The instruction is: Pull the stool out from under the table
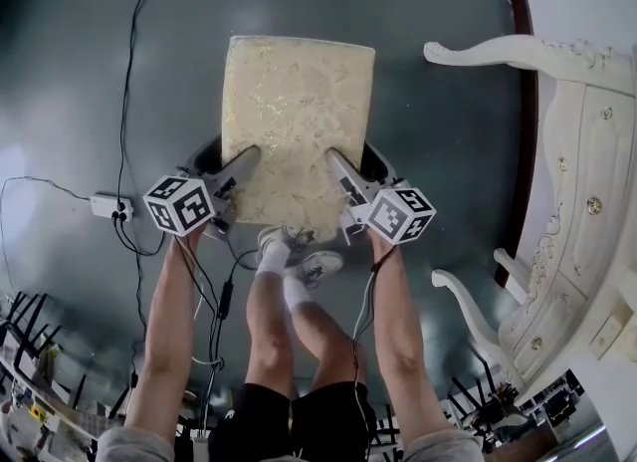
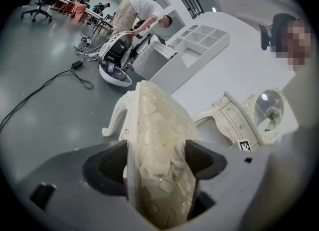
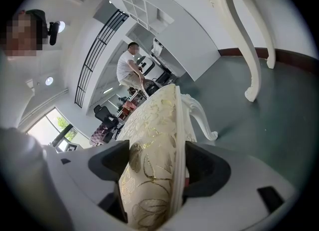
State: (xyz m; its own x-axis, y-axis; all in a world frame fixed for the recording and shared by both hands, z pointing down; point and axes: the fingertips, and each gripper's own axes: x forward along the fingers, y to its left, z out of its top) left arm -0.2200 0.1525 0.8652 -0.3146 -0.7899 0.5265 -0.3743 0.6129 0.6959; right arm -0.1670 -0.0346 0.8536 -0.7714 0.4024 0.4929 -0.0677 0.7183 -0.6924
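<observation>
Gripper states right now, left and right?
Left gripper: shut on the near edge of the stool seat.
Right gripper: shut on the same seat edge.

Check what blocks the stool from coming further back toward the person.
The left gripper and right gripper clamp the near edge of the stool. Directly behind it stand the person's own shoes, with a cable on the floor beside them. Nothing else visible blocks it.

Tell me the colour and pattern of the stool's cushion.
The cushion is cream with a shiny gold leaf pattern, clearest in the right gripper view.
</observation>
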